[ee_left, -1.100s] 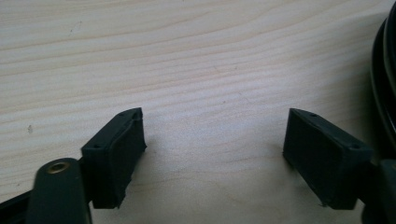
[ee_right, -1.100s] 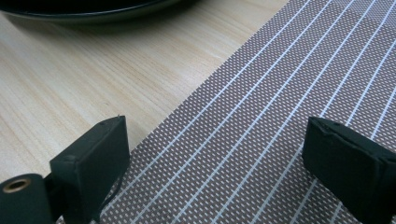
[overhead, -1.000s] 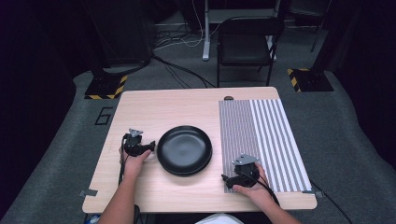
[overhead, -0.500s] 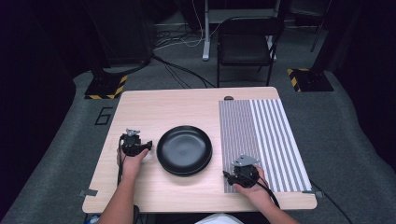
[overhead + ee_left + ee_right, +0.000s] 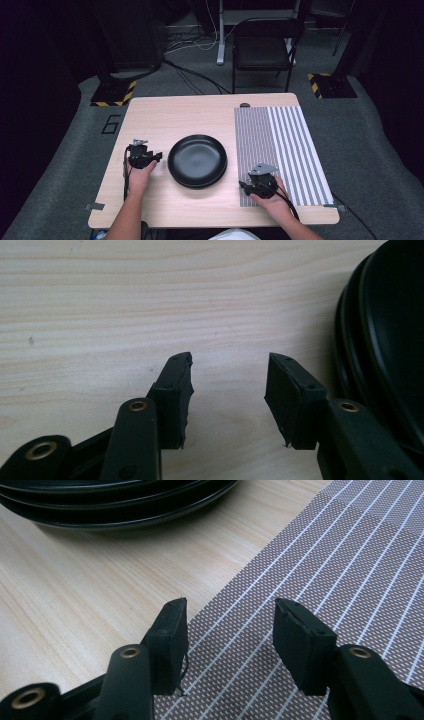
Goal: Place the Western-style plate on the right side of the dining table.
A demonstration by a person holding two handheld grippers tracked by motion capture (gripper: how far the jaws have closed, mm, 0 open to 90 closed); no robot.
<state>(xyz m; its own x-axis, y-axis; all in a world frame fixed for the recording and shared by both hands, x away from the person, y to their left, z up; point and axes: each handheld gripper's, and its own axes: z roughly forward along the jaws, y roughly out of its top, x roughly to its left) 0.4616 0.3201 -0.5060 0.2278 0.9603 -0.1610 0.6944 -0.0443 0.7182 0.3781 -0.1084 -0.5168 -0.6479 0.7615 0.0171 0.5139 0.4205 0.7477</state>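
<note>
While your left gripper rests just left of the black plates at mid-surface, its fingers have just been closing on nothing. Your right gripper, on the striped mat's near-left corner, likewise narrows, fingers apart.

The plates sit mid-table, the mat to their right (a chair behind).

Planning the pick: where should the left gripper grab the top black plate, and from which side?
Likely the raised rim of the top black plate nearest the left gripper, coming in level from that side. The plates are stacked and shallow, so only the edge offers a pinch.
</note>
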